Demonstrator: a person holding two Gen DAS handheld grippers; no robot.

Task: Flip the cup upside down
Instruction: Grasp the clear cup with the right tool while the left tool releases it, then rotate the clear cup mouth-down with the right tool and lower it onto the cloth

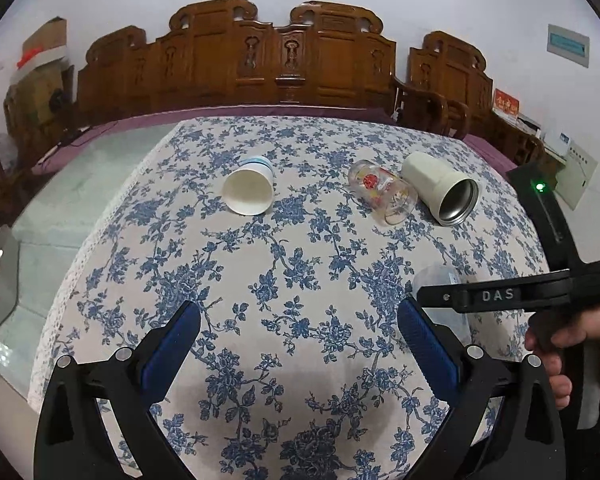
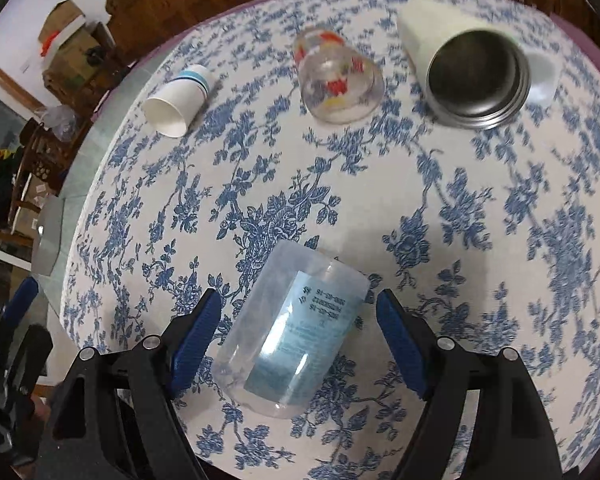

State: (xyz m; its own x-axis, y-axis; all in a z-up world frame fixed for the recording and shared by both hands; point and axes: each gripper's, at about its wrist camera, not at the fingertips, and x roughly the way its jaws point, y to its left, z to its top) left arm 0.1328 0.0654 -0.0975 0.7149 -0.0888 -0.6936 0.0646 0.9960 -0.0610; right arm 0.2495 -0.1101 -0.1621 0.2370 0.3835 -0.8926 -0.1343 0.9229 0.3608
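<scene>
Clear glossy plastic cup (image 2: 296,332), matt paper cup (image 2: 178,100), woven cloth tablecloth (image 2: 480,240), dull metal-lined tumbler (image 2: 476,76).

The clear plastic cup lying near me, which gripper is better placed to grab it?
Right. The right gripper is open with the clear plastic cup lying between its fingers. The left gripper is open over bare tablecloth, beside the cup.

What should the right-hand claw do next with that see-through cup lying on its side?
Probably ease forward and close. The right gripper is open, its blue pads on either side of the clear cup but not touching it, and the cup lies on the tablecloth.
</scene>
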